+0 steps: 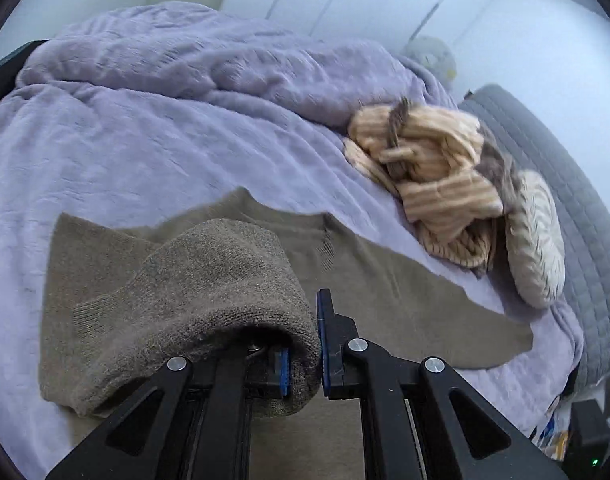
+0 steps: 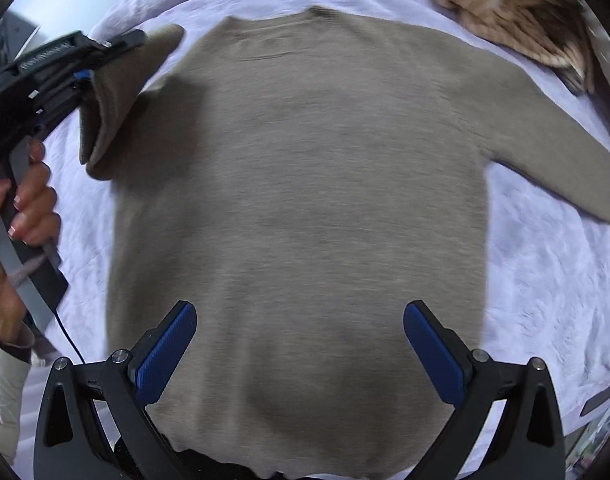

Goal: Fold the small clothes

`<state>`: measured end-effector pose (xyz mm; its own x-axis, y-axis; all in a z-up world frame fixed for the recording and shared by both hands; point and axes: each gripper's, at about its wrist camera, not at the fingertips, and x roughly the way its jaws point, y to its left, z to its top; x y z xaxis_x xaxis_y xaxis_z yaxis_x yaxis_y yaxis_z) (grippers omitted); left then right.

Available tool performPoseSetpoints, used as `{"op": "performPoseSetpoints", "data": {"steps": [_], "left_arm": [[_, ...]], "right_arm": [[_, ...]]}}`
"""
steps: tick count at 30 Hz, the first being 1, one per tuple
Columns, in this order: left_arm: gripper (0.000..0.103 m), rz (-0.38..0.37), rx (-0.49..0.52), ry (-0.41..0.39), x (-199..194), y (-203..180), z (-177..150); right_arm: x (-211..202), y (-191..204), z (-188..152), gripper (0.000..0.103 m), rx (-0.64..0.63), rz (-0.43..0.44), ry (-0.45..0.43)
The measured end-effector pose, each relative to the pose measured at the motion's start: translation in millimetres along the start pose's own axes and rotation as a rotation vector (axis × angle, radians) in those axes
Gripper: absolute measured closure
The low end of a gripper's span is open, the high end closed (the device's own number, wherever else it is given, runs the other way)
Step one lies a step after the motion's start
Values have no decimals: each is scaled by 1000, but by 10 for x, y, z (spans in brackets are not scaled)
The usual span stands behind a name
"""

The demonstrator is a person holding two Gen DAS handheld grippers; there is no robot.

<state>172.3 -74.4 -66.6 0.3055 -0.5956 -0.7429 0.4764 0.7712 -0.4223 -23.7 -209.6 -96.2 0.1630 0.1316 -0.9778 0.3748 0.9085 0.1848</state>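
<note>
Left jaws clamped on sweater sleeve (image 1: 225,280)

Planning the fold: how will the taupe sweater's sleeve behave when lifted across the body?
Probably floppy: the sleeve already droops over the left hand-held gripper. Its fuzzy knit likely grips the pads, and it looks light. The sweater may drag slightly on the blanket.

No text, label, brand or number can be read anywhere in either view.

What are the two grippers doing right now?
Left gripper: shut on the sleeve.
Right gripper: open, empty, above the sweater.
</note>
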Motion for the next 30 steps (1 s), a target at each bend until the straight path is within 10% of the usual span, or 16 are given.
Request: {"op": "performPoseSetpoints", "data": {"steps": [8, 16, 18, 30], "left_arm": [[73, 139, 65, 163, 761, -310, -472], [62, 113, 76, 107, 9, -211, -455], [28, 142, 68, 66, -255, -113, -454], [26, 550, -134, 80, -651, 1204, -605]], "right_arm": [[134, -742, -50, 0, 118, -32, 28], [99, -840, 220, 0, 86, -45, 4], [78, -769, 340, 0, 50, -52, -21], [381, 775, 1089, 0, -541, -127, -172]]}}
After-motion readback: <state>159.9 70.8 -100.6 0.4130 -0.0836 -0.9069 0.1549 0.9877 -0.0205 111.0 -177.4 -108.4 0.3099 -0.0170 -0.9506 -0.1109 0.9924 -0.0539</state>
